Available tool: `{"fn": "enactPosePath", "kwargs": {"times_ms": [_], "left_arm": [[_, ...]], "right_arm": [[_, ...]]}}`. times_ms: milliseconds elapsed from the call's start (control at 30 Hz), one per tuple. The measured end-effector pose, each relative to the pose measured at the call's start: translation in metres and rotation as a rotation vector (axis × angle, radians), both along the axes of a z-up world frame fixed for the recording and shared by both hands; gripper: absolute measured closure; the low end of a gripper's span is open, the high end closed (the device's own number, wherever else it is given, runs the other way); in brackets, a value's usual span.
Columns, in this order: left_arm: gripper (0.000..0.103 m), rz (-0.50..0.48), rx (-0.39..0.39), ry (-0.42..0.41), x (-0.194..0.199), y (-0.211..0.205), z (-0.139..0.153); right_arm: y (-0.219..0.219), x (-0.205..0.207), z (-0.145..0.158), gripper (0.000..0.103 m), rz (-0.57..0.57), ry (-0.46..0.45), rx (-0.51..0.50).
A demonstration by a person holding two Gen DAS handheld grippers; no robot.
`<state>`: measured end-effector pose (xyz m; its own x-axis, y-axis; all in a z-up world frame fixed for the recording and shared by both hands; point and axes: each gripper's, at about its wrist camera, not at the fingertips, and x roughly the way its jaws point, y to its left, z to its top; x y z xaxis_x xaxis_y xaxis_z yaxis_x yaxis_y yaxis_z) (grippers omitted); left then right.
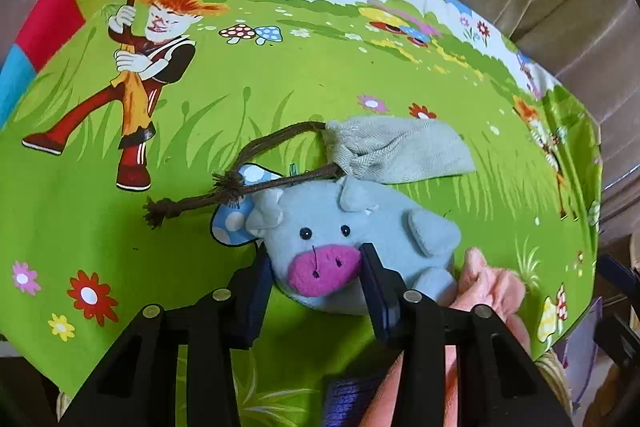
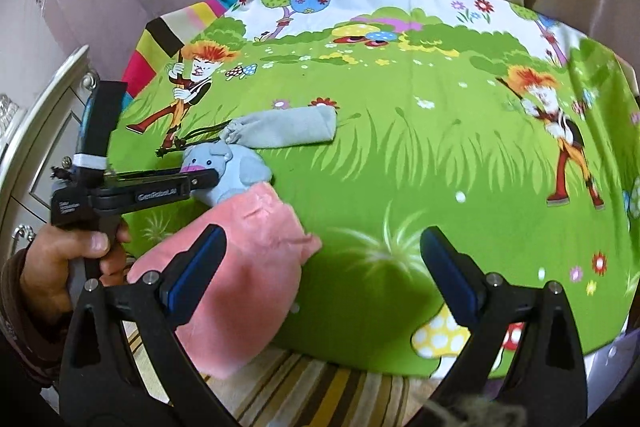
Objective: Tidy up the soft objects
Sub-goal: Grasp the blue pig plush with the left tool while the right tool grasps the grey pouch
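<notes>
Early stage: left gripper (image 1: pixel 316 263) clamped on blue plush pig's (image 1: pixel 360 231) snout, pig on green cartoon cloth (image 1: pixel 280 83) touching grey drawstring pouch (image 1: pixel 396 151) and pink plush (image 2: pixel 240 259); right gripper (image 2: pixel 324 267) open, empty; nothing visibly sorted yet.

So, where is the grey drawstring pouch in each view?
Left wrist view: grey drawstring pouch lies at centre, just above the blue pig plush.
Right wrist view: the pouch lies left of centre, just above the same pig.
Shared landmark: the orange-haired cartoon figure printed on the cloth, left of the pouch.
</notes>
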<state>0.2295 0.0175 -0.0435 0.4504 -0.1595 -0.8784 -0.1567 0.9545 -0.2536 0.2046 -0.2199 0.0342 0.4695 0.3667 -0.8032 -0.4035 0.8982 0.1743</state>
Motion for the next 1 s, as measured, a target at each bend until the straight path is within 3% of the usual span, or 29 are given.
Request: {"fn": "enactPosePath", "kwargs": {"times_ms": [133, 467, 733, 1000], "left_arm": [[0.062, 0.023, -0.035, -0.025, -0.005, 0.009, 0.004], [0.062, 0.143, 0.02, -0.066, -0.025, 0.059, 0.017], [0.062, 0.232, -0.023, -0.093, -0.045, 0.081, 0.016], [0.062, 0.249, -0.051, -0.074, -0.05, 0.087, 0.009]], "right_arm": [[0.015, 0.019, -0.002, 0.004, 0.036, -0.022, -0.052], [0.06, 0.059, -0.018, 0.004, 0.163, -0.056, -0.148], [0.114, 0.079, -0.042, 0.004, 0.32, -0.084, -0.246], [0.155, 0.097, -0.069, 0.004, 0.427, -0.075, -0.295]]}}
